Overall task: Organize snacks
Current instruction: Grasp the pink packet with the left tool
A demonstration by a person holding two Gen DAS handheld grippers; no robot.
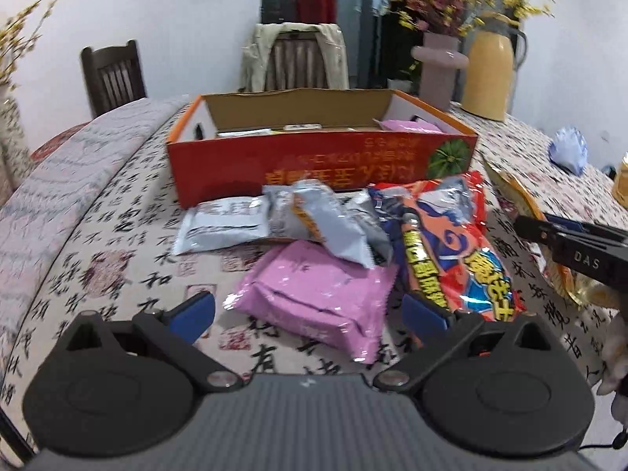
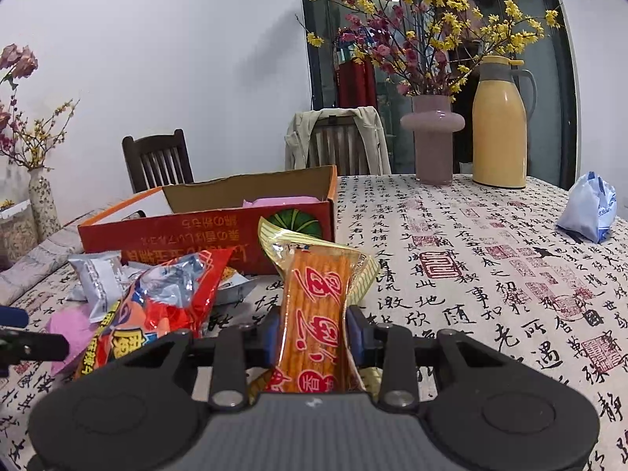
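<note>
Orange stick-snack packet (image 2: pixel 314 314) clamped upright between the blue pads of the right gripper (image 2: pixel 314 333), gold-edged top fanning out above the fingers (image 2: pixel 357 333), lifted off the surface (image 2: pixel 490 274). Same packet's gold edge (image 1: pixel 522 204) visible from the left wrist view, at the right, behind the right gripper's black body.

Loose pile just left of it: red-and-orange foil bag (image 1: pixel 451 243), lying beside a pink packet (image 1: pixel 314 294), with grey-silver packets (image 1: pixel 333 223) heaped on the pink one's far end and a flat silver packet (image 1: pixel 223 223) at the left. All close against the near wall of an open red cardboard box (image 1: pixel 314 161), which already holds another pink packet (image 1: pixel 408 125) and some flat items too small to make out.

Left gripper (image 1: pixel 310 314) spread wide, fingers (image 1: pixel 192 314) apart on either side of the pink packet's near end, clear of it, holding nothing.

Further back on the calligraphy-print cloth: pink vase (image 2: pixel 431 137) with yellow and red blossom branches, yellow thermos jug (image 2: pixel 498 121), a crumpled blue-white bag (image 2: pixel 588 208) at the right. Two wooden chairs behind, one draped with a beige jacket (image 2: pixel 337 133).
</note>
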